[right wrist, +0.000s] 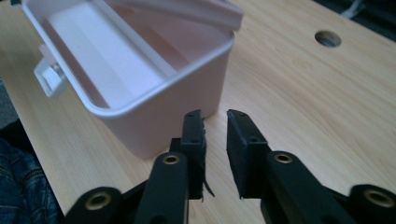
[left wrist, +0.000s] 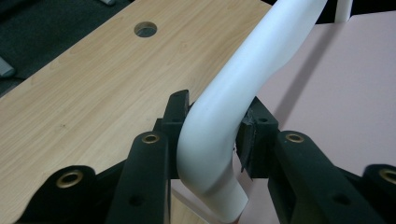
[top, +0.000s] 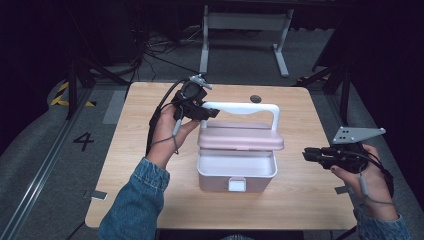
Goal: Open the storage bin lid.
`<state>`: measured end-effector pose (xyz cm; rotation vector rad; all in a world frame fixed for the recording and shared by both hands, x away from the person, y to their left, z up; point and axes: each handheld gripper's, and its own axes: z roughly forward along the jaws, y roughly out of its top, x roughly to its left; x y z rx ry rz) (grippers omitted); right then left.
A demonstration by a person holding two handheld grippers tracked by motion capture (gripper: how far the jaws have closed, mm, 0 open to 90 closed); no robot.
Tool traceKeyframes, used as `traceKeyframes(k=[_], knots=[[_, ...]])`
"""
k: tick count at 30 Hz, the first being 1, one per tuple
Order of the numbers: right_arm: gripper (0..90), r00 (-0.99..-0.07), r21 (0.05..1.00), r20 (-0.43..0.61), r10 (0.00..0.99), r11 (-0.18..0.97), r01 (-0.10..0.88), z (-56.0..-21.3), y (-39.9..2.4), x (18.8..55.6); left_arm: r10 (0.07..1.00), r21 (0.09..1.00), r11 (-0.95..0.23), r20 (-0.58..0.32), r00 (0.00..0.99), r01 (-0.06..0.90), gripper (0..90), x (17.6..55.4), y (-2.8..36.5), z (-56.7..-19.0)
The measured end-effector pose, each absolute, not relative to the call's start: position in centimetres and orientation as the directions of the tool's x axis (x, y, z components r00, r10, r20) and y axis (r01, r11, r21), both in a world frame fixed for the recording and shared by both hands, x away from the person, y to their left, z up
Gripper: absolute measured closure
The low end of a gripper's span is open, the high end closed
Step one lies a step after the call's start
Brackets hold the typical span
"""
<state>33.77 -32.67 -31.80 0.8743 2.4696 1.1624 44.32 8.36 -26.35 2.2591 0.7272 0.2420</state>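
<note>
– Where exactly, the box, and gripped how?

– Middle of the frame in the high view: pale pink box (top: 237, 172), standing on the light wooden bench (top: 150, 200). Held by the left gripper (top: 207, 112), just upper left of the box, clamped on the left corner of the white handle (top: 240, 106). Seen close up in the left gripper view: both black pads pressed against the bend of the handle (left wrist: 210, 130), one on each side.

– Why there?

– Most likely to hold the lid (top: 240, 140) up by its handle. Lid raised off the box, roughly level, the white inside open to view below it. Gripping at the corner also leaves the front of the box free.

– And the other side?

– Right gripper (top: 306, 154) at mid right of the frame, just beside the box wall, not touching, pointing towards it. Jaws nearly together with a narrow gap, nothing between them. Looks parked clear, perhaps ready to steady the box or reach in; hard to say which.

– More on the look of the box?

– Rectangular, rounded corners, smooth plastic. Pink walls, white rim, white shallow tray inside with nothing seen in it. Small white latch (top: 237, 185) at the front centre, hanging unfastened. Handle a thick white arch spanning the lid.
</note>
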Motion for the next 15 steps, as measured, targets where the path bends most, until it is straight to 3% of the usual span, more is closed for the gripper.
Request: traceKeyframes(k=[5,15], knots=[[90.0,-0.812,0.827,0.034,0.583,0.44,0.35,-31.8,-32.2,33.9,0.571,0.702,-0.567,-0.043,0.82,0.431,68.1,44.2,8.5,-26.4],[90.0,-0.867,0.886,0.014,0.499,0.396,0.242,-32.4,-29.2,34.0,0.573,0.698,-0.577,-0.024,0.819,0.423,68.3,44.0,8.4,-26.4]])
